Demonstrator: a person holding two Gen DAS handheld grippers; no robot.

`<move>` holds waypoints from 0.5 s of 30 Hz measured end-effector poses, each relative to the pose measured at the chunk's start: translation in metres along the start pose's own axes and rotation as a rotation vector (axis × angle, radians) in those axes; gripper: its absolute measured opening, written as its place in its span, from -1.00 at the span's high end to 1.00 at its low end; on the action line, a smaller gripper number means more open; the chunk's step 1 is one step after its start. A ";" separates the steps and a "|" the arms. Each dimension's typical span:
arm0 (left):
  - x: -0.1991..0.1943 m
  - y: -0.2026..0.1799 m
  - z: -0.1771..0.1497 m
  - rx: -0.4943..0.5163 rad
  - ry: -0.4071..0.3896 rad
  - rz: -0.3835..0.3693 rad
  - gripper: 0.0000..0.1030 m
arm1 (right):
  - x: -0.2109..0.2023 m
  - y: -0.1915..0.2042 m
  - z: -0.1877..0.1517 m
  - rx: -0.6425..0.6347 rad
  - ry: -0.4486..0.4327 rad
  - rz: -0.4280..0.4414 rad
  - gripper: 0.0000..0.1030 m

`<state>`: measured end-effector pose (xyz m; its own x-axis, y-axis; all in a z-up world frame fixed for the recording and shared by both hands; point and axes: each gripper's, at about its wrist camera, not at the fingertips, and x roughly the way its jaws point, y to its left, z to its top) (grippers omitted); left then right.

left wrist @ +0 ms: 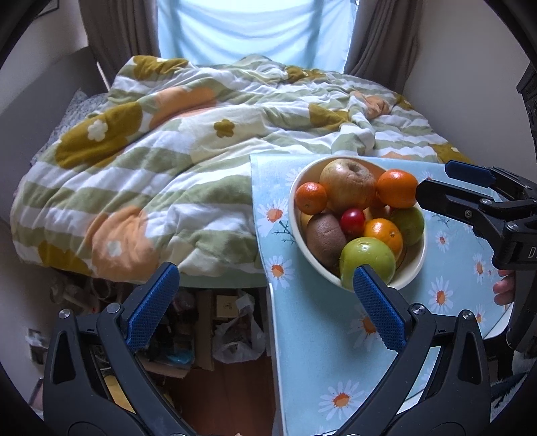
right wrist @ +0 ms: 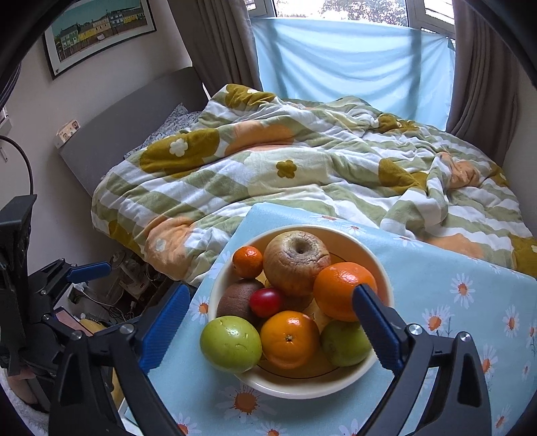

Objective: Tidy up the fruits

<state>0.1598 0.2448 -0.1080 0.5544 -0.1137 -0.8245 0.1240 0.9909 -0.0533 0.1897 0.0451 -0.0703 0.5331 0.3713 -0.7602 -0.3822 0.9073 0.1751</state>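
Both my grippers spread, empty: left gripper off the table edge, right gripper over the bowl. Fruits all piled inside; I'd back straight off, avoiding the rim.

Both views are being lit softly by daylight from the window, blown out at top; straight lines are being bent by fisheye distortion, corners vignetted black.

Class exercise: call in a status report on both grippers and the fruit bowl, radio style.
Left gripper open, empty. Right gripper open, empty, above the bowl. All visible fruit sits in the bowl on the daisy tablecloth. Nothing in the way.
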 end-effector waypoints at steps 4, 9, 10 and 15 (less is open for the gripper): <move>-0.027 -0.027 0.007 0.012 -0.051 -0.004 -1.00 | -0.035 -0.013 -0.003 0.007 -0.039 -0.026 -0.88; -0.058 -0.068 0.009 0.017 -0.086 -0.016 -1.00 | -0.088 -0.037 -0.014 0.021 -0.080 -0.103 -0.88; -0.064 -0.077 0.008 0.015 -0.093 -0.018 -1.00 | -0.098 -0.043 -0.016 0.026 -0.087 -0.120 -0.90; -0.094 -0.118 0.001 0.007 -0.125 -0.019 -1.00 | -0.148 -0.074 -0.036 0.075 -0.109 -0.213 -0.99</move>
<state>0.0941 0.1389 -0.0238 0.6503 -0.1411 -0.7464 0.1407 0.9880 -0.0641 0.1119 -0.0845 0.0072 0.6753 0.1859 -0.7137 -0.1980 0.9779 0.0674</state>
